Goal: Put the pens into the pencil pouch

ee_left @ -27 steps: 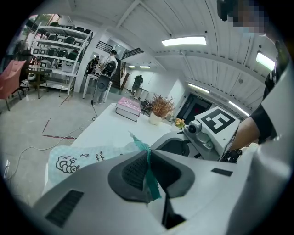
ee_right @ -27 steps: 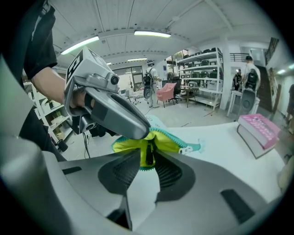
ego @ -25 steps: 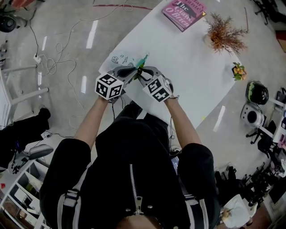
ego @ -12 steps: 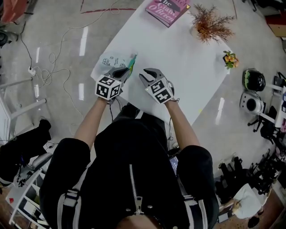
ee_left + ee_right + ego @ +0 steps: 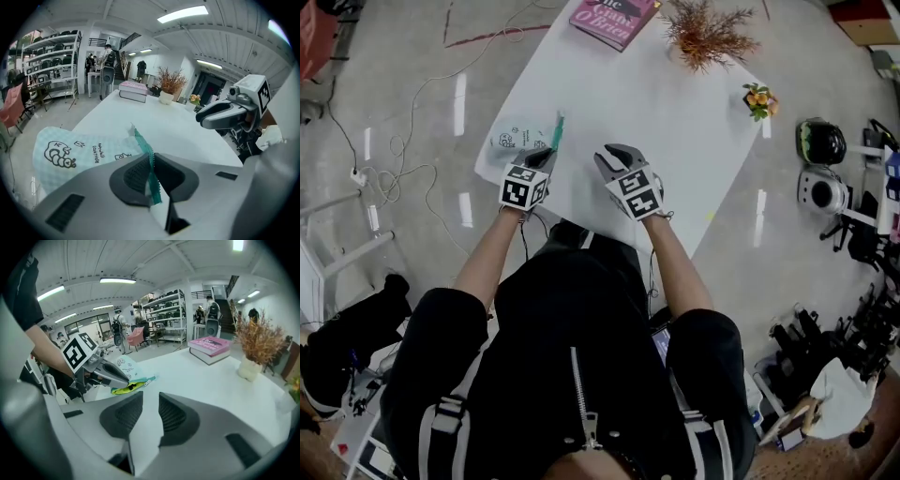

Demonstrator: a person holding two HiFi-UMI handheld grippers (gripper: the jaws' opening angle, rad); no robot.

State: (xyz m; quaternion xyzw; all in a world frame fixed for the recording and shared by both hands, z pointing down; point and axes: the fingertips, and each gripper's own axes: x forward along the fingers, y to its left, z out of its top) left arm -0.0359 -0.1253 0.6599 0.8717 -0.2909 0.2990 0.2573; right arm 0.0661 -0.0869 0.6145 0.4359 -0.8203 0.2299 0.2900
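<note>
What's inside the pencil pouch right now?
The pencil pouch shows only yellow lining at its mouth in the right gripper view. The left gripper pinches its zipper edge. Fabric covers the rest; no pen visible.

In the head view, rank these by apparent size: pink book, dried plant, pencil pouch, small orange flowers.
1. dried plant and pink book: about alike; the top edge cuts off the book, so unranked.
2. pencil pouch, partly behind the left gripper.
3. small orange flowers.
</note>
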